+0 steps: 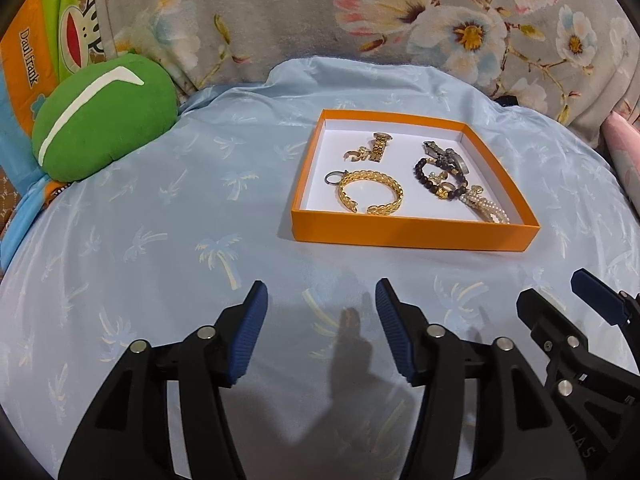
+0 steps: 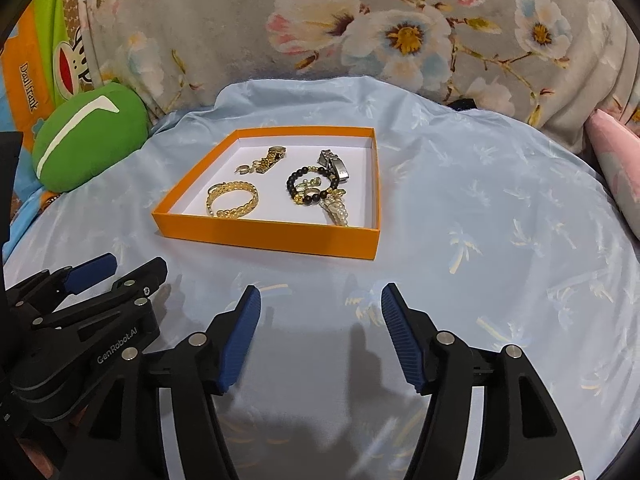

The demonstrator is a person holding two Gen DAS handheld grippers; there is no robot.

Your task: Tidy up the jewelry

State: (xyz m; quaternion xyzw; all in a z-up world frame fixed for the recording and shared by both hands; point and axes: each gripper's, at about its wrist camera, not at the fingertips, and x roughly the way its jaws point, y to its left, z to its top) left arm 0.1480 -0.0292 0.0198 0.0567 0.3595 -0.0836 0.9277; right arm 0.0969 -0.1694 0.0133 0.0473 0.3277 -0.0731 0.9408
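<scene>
1. Resting on a pale blue bedsheet printed with palm trees point(image 1: 168, 240) is one shallow orange cardboard tray with a white floor point(image 1: 412, 236); it holds all the jewelry in view.
2. Count, left half of tray: one gold chain-link cuff bracelet point(image 1: 370, 196), one small dark ring point(image 1: 332, 178) touching the cuff's far-left edge, one gold watch with a link band point(image 1: 378, 146), and a small cluster of gold rings point(image 1: 356, 155) just beside the watch. The number of rings in the cluster is too small to tell.
3. Count, right half: one dark beaded bracelet with gold beads point(image 1: 440, 178), one silver metal watch point(image 1: 448, 154) touching its far side, one white pearl strand piece point(image 1: 486, 208) at the near right corner.
4. Left gripper point(image 1: 320, 328): one pair of blue-padded fingers, spread wide, nothing between them, hovering over the sheet short of the tray.
5. Right gripper point(image 2: 320, 332): likewise spread wide and empty, just beside the left one.
6. Background: one green plush cushion with a white stripe point(image 1: 104, 120) at far left; one grey floral fabric point(image 1: 280, 12) behind the sheet.
</scene>
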